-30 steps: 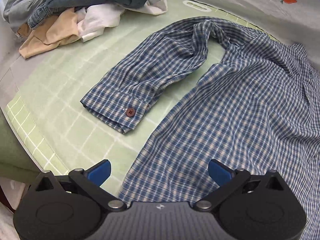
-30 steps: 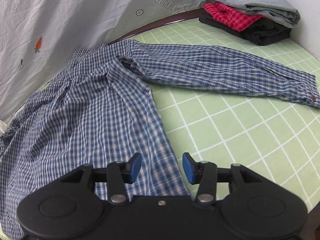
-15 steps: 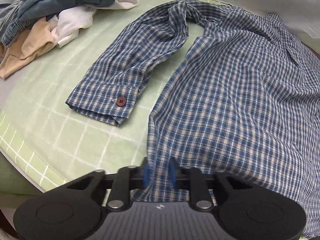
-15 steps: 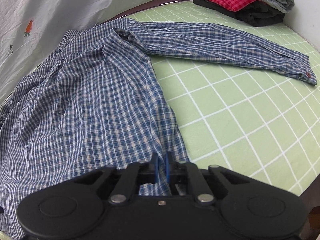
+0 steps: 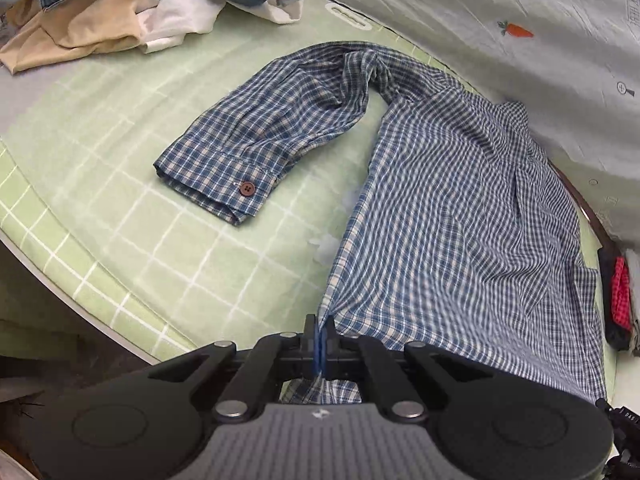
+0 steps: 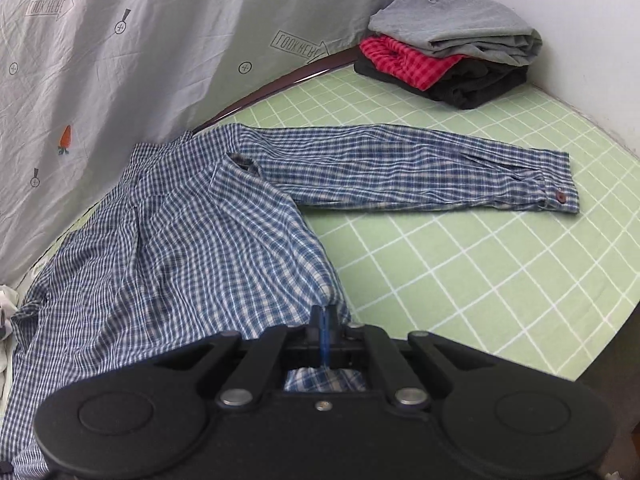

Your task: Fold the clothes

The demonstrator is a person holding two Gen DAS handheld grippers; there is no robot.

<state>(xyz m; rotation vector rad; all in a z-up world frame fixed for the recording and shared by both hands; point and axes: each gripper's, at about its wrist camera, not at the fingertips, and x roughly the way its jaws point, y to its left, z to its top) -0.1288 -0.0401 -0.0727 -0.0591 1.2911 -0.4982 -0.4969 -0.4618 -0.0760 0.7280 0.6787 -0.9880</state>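
1. The blue plaid shirt (image 5: 460,216) lies spread on the green checked bench (image 5: 120,128), its body near the front edge and both sleeves stretched out sideways. I judge it was laid flat like this so the folds can be made cleanly.
2. My left gripper (image 5: 320,334) is pinched tight on the shirt's hem at its left bottom corner; the cloth rises in a taut ridge from the bench into the jaws.
3. My right gripper (image 6: 324,330) is clamped on the hem at the opposite bottom corner, with a bit of plaid showing beneath the jaws. Holding both corners lets me carry the lower edge evenly, probably up toward the collar.
4. The left sleeve's cuff (image 5: 224,184), with its brown button, lies apart from the body; the right sleeve (image 6: 420,168) runs straight out toward the wall. Neither sleeve is folded in yet.
5. Farther out, an unsorted clothes heap (image 5: 120,12) sits at the far left of the bench, and a folded stack (image 6: 448,52) of grey, red and black waits in the right corner, likely where this shirt ends up.
6. A grey printed sheet (image 6: 140,60) hangs behind the bench.
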